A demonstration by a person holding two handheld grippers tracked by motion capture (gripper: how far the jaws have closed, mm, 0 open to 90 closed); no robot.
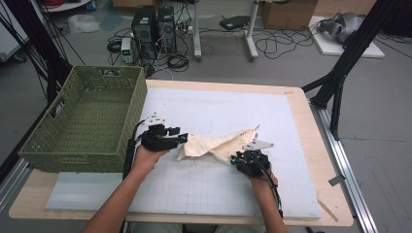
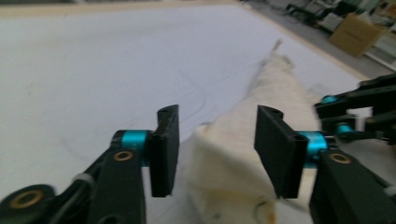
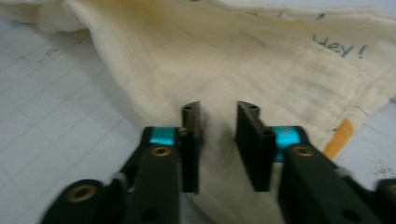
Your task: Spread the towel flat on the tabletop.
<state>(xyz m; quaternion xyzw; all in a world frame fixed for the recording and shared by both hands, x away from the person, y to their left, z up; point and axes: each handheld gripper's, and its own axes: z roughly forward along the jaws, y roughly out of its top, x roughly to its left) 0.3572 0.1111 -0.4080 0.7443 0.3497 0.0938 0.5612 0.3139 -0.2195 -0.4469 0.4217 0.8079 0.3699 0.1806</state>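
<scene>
A cream cloth point(image 1: 218, 144) lies crumpled on the white gridded mat point(image 1: 218, 104), drawn into a long ridge between my two grippers. My left gripper point(image 1: 183, 138) is at the cloth's left end. In the left gripper view that gripper point(image 2: 218, 112) stands open, with the cloth point(image 2: 229, 163) bunched between its jaws. My right gripper point(image 1: 236, 159) is at the cloth's near right edge. In the right gripper view it point(image 3: 218, 106) is open with a narrow gap, its jaws over the cloth point(image 3: 233, 56). The cloth carries "Hey!" lettering point(image 3: 341, 46) and an orange tag point(image 3: 338, 133).
A green woven basket point(image 1: 131, 111) stands at the table's left, right beside my left hand. The mat lies on a wooden table point(image 1: 311, 145). Black frame legs point(image 1: 340, 82) rise at the right; computers and cables sit on the floor beyond.
</scene>
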